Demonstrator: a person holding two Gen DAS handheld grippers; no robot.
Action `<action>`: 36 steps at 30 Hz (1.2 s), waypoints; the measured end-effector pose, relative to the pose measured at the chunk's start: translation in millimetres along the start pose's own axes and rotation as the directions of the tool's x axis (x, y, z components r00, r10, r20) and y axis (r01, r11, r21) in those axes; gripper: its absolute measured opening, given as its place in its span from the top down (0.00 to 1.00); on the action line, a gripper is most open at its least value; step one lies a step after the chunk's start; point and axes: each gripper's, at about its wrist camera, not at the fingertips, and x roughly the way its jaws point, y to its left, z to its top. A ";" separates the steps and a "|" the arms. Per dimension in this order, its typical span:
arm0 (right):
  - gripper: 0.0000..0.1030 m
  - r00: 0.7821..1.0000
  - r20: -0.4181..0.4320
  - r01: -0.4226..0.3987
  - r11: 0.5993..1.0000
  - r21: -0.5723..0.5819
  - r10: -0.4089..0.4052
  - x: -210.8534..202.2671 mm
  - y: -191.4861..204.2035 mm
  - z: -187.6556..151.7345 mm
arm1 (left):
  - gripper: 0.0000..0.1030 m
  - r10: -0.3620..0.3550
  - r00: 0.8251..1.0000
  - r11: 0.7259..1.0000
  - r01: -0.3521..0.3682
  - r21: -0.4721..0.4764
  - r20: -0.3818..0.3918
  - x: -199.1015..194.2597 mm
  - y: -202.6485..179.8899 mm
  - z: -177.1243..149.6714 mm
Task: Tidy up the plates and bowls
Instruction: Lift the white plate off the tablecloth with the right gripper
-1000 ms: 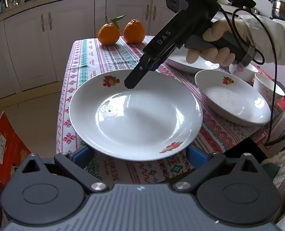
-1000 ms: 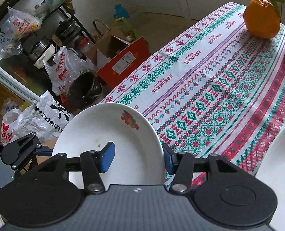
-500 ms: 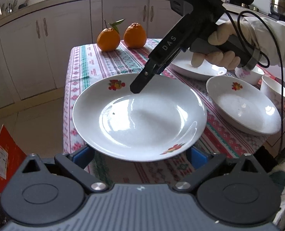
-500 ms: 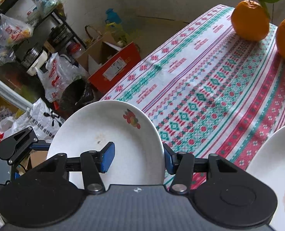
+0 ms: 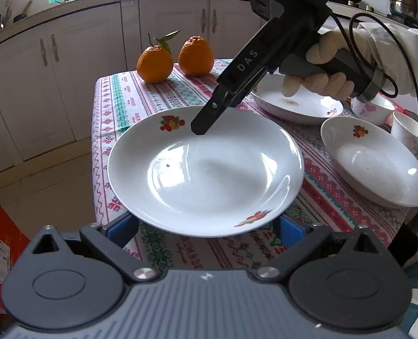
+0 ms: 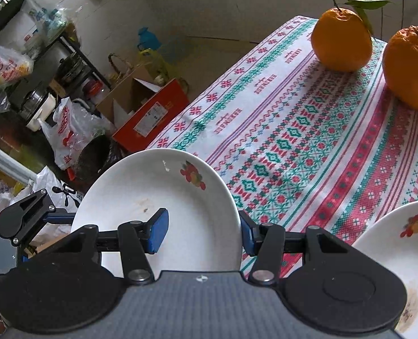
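Note:
A white deep plate with fruit prints [image 5: 206,175] hangs above the near corner of the cloth-covered table [image 5: 118,107]. My right gripper [image 5: 200,130] is shut on its far rim, one finger on top. In the right wrist view that plate [image 6: 180,197] runs between the blue pads of the right gripper [image 6: 203,234]. My left gripper [image 5: 206,227] is open, its pads wide apart under the near rim; contact cannot be told. A second deep plate [image 5: 372,166], a third plate [image 5: 296,104], a small flowered bowl [image 5: 374,110] and a cup [image 5: 409,132] stand on the right.
Two oranges [image 5: 175,59] sit at the table's far end. The second plate [image 6: 392,254] lies just right of the right gripper. A red carton [image 6: 149,115], bags and a dark bin crowd the floor beside the table. White cabinets [image 5: 53,84] stand behind.
The plate and both grippers have moved together from the table's edge further over the cloth. The oranges have slid left in the right wrist view, and the second plate has come into it.

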 end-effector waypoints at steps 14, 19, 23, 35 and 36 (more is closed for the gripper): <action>0.44 0.999 0.027 0.033 0.999 0.019 -0.033 2.2 -9.3 6.5 | 0.03 0.003 1.000 0.999 -0.003 0.034 0.010 10.9 7.5 4.9; 0.43 0.998 0.036 0.052 0.999 0.017 -0.052 0.9 -11.4 7.5 | 0.03 -0.003 1.000 0.999 0.003 0.036 0.012 14.3 9.3 7.4; 0.42 0.997 0.041 0.057 0.998 0.020 -0.058 1.1 -13.3 7.7 | 0.03 -0.002 1.000 0.999 0.001 0.038 0.015 16.2 8.1 8.3; 0.01 0.993 0.081 0.092 0.996 -0.015 -0.091 -8.6 -0.2 0.6 | 0.02 0.016 1.000 0.999 -0.017 0.032 0.020 3.7 3.5 8.0; 0.00 0.991 0.084 0.104 0.994 -0.020 -0.102 -11.2 1.3 -0.7 | 0.02 0.017 1.000 0.999 -0.017 0.029 0.023 1.0 2.6 7.7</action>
